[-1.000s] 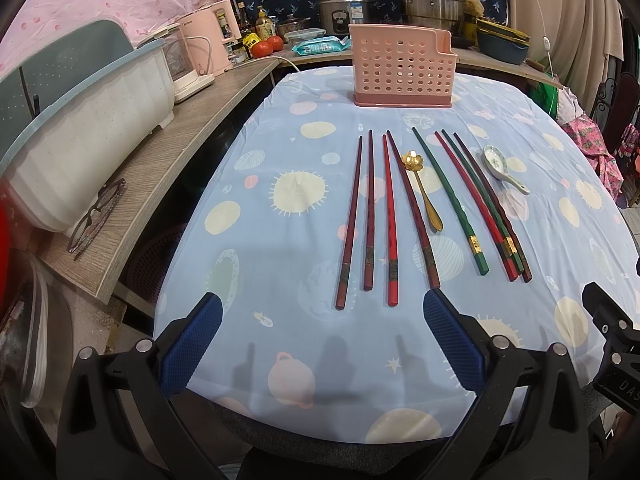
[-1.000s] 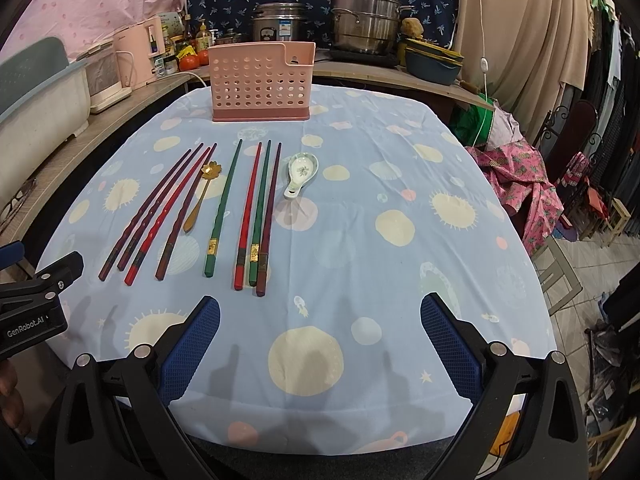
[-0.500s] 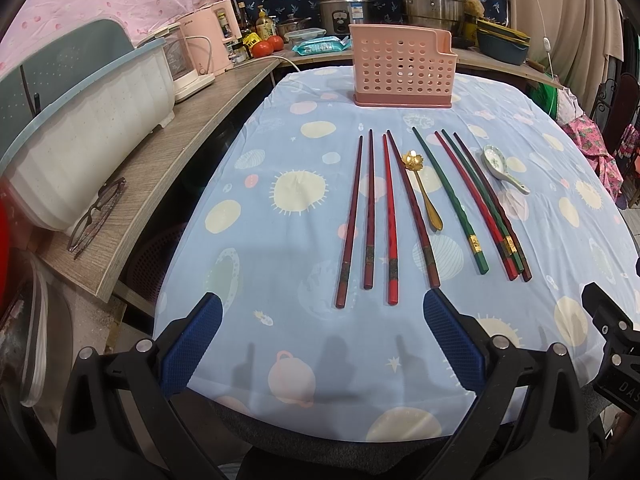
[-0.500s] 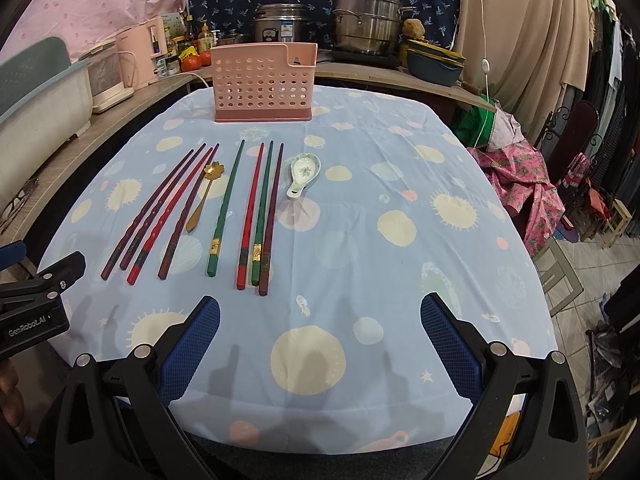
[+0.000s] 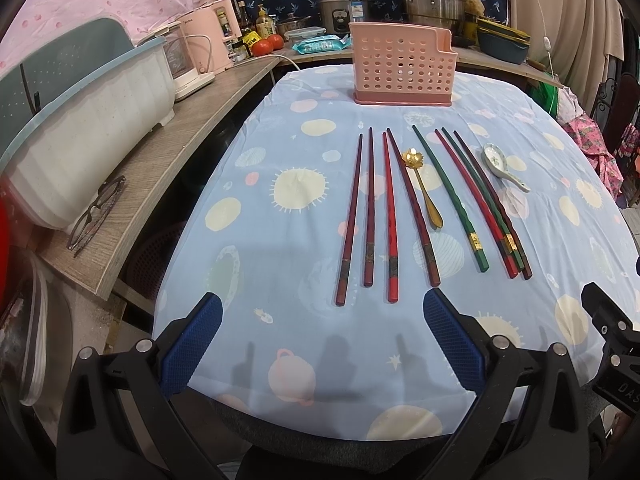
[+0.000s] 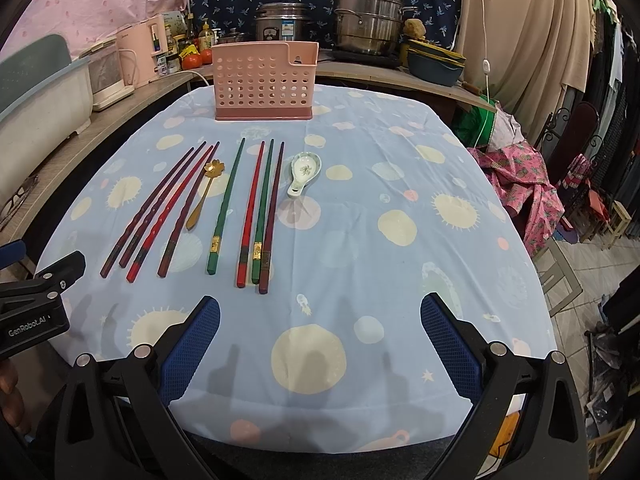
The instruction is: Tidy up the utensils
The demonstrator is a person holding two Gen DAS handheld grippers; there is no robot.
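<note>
Several red, dark and green chopsticks point(image 5: 390, 216) point(image 6: 222, 208) lie side by side on the blue tablecloth, tips toward a pink perforated utensil holder point(image 5: 404, 68) point(image 6: 264, 80) at the far edge. A gold flower-shaped spoon point(image 5: 424, 188) point(image 6: 204, 194) lies among them. A white ceramic spoon point(image 5: 502, 166) point(image 6: 302, 170) rests at their right. My left gripper point(image 5: 322, 316) hovers open near the chopsticks' handle ends, holding nothing. My right gripper point(image 6: 320, 316) is open too, to the right of them above the table's near edge.
A wooden counter point(image 5: 160, 168) runs along the left with a white tub point(image 5: 80, 140), eyeglasses point(image 5: 96, 212) and a pink kettle point(image 5: 208, 52). Pots point(image 6: 368, 28) stand behind the holder. Clothes and a chair point(image 6: 560, 276) crowd the right side.
The right gripper has shifted slightly forward and left, so the utensils sit a bit lower in its view. The left gripper has not moved. Nothing was grasped.
</note>
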